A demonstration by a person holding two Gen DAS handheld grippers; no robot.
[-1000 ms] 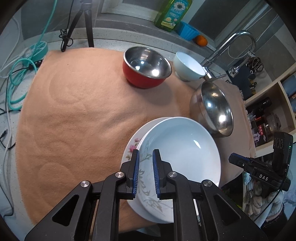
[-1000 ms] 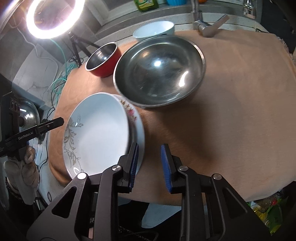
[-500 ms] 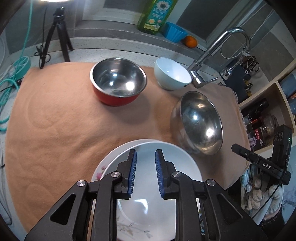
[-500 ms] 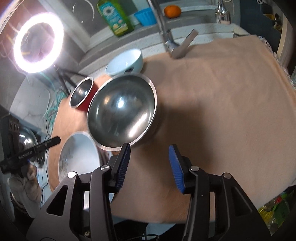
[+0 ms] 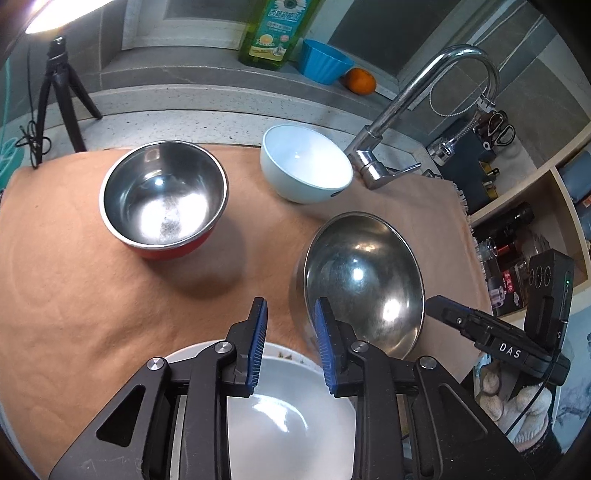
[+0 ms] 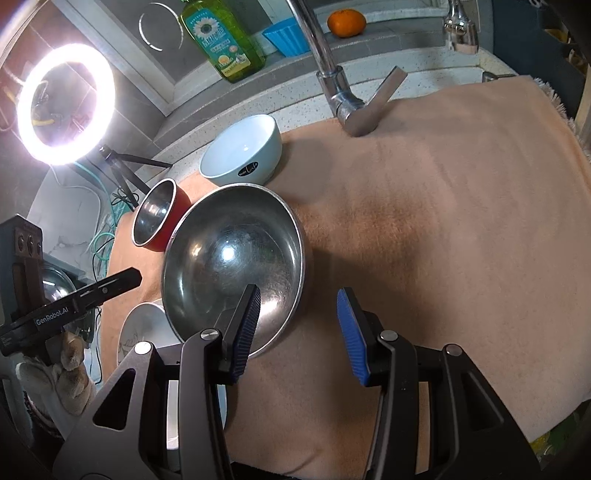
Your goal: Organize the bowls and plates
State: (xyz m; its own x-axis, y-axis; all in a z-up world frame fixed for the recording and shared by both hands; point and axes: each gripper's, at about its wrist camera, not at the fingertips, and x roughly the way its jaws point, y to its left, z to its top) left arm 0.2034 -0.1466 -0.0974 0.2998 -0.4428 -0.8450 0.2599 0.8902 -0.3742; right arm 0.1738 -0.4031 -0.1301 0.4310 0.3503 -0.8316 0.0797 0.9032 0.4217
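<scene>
Both hand-held grippers, left (image 5: 288, 341) and right (image 6: 301, 328), have just been opening and hold nothing; they left the stacked plates (image 5: 291, 413) for the big steel bowl (image 6: 232, 266).

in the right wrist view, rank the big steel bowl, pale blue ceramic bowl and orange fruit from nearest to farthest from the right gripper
1. Big steel bowl: just ahead and left of the right gripper, its near rim by the left fingertip.
2. Pale blue ceramic bowl: beyond the steel bowl, at the cloth's far edge.
3. Orange fruit: farthest, on the back ledge.
</scene>
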